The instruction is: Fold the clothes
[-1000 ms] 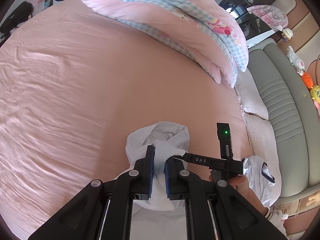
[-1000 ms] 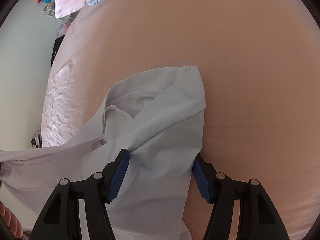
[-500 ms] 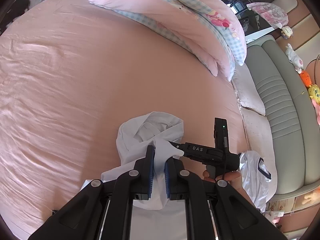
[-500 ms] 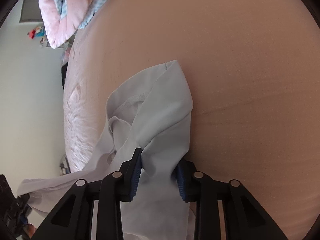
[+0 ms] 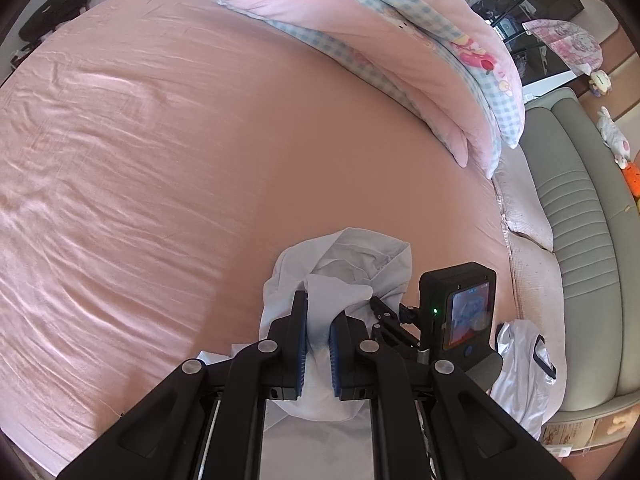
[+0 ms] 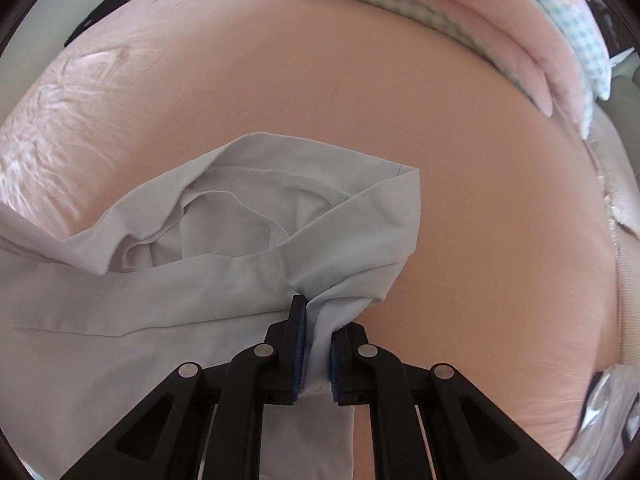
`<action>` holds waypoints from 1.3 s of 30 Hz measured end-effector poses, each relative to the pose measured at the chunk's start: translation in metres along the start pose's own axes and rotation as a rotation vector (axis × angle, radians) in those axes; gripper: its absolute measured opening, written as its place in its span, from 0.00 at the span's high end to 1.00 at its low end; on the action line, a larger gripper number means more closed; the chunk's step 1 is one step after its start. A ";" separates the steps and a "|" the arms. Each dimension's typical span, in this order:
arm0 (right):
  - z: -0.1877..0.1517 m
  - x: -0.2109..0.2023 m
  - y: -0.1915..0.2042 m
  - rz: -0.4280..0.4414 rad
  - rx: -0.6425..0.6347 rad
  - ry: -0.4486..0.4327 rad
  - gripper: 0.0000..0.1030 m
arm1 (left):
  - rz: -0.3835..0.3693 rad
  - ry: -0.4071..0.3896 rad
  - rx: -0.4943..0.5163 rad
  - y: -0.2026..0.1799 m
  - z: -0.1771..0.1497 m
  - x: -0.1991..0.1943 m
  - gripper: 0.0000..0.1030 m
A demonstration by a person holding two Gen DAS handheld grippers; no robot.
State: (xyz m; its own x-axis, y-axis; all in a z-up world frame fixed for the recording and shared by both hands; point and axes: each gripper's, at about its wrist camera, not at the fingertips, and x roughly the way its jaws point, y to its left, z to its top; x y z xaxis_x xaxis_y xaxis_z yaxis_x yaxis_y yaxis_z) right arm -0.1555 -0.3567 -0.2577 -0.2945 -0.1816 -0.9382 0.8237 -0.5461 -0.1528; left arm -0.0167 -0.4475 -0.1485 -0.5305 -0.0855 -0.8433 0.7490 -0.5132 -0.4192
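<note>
A pale white garment (image 5: 360,256) lies bunched on the pink bed sheet (image 5: 160,160), its stitched hem and inner folds showing (image 6: 256,216). My left gripper (image 5: 318,312) is shut on an upright fold of this cloth. My right gripper (image 6: 318,320) points steeply down; its jaws are closing and its blue pads pinch a gathered ridge of the same garment. In the left wrist view the right gripper's black body with its small screen (image 5: 460,312) sits just right of the left fingers. The cloth under both grippers is hidden.
A folded pink quilt with blue checks (image 5: 400,40) lies at the far side of the bed. A grey-green padded headboard (image 5: 580,220) with soft toys (image 5: 612,136) runs along the right. Another white garment with dark trim (image 5: 528,364) lies at the bed's right edge.
The right gripper's jaws went from wide apart around the cloth to pinched on it, and the gripper rolled and swung closer beside the left one. The left gripper kept its hold.
</note>
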 end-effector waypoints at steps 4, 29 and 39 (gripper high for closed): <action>-0.002 -0.014 -0.004 -0.094 -0.005 -0.056 0.94 | 0.022 -0.002 -0.011 0.003 0.000 -0.002 0.92; 0.013 -0.049 -0.075 0.038 0.256 -0.140 0.94 | 0.253 -0.203 0.224 -0.029 0.029 -0.003 0.92; -0.001 -0.015 -0.090 0.243 0.304 0.023 0.83 | 0.228 -0.147 0.094 -0.008 0.056 0.023 0.92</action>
State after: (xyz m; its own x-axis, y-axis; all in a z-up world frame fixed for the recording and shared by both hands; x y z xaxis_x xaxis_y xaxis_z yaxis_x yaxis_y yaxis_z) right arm -0.2252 -0.3044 -0.2305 -0.0944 -0.3186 -0.9432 0.6861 -0.7073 0.1702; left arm -0.0573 -0.4932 -0.1451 -0.4101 -0.3270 -0.8514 0.8188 -0.5433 -0.1857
